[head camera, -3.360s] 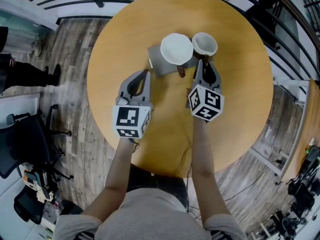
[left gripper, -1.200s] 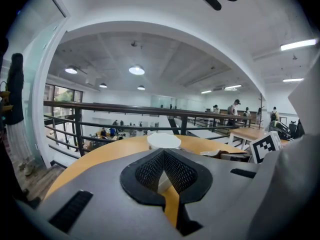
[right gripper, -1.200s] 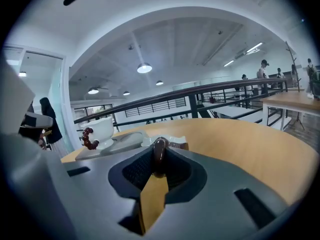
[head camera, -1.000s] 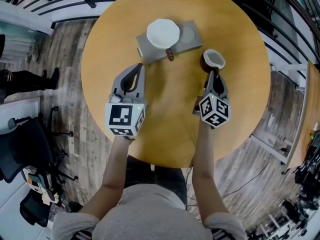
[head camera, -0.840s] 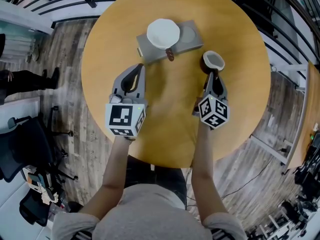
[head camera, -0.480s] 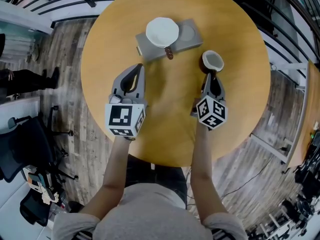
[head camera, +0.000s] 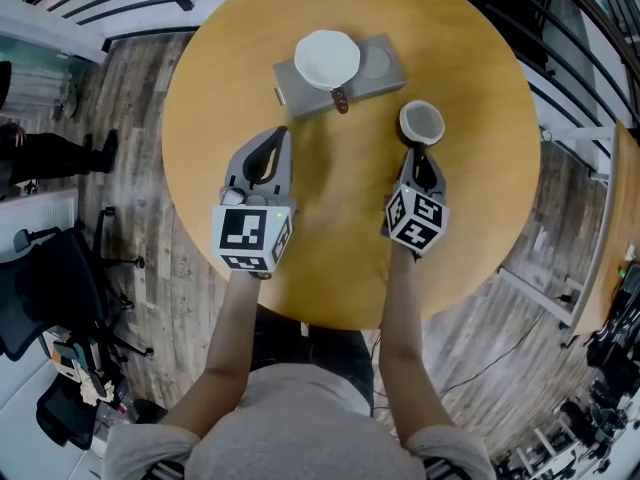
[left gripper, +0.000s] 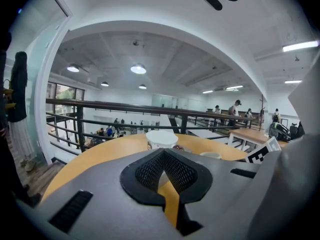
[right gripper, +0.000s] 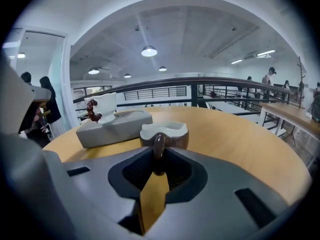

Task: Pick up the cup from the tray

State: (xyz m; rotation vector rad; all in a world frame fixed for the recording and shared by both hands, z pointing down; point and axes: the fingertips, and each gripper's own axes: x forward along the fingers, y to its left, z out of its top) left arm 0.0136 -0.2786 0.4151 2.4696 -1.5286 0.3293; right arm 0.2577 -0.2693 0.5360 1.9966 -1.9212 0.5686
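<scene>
Wood-topped round table (head camera: 340, 258), honey colour, carrying one grey tray (head camera: 292, 86) at its far side. Floor (head camera: 130, 168): grey planks. Dark railing (left gripper: 100, 103) runs behind the table. Black office chair (head camera: 40, 293) stands off to the person's left.

Head view: brown cup (head camera: 421, 122), white inside, is off the tray, to its right and nearer the person, over bare tabletop. Right gripper (head camera: 418, 154) meets it from the near side. The tray's left half holds a white cup (head camera: 327, 58); its right half shows an empty round recess (head camera: 376, 65). Left gripper (head camera: 281, 136) is short of the tray's near edge, not touching it.

Right gripper view adds what the head view cannot: jaws narrow, pinched on the brown cup's handle (right gripper: 158, 146), cup upright just past the tips. Whether its base touches the table: cannot tell from either view. It also shows dark red beads (right gripper: 92, 110) at the white cup's side.

Left gripper view: jaws closed together, nothing between the pads, white cup straight ahead beyond the tips. Ceiling lamps (left gripper: 138, 69) are lit; people (left gripper: 236, 108) are beyond the railing.
</scene>
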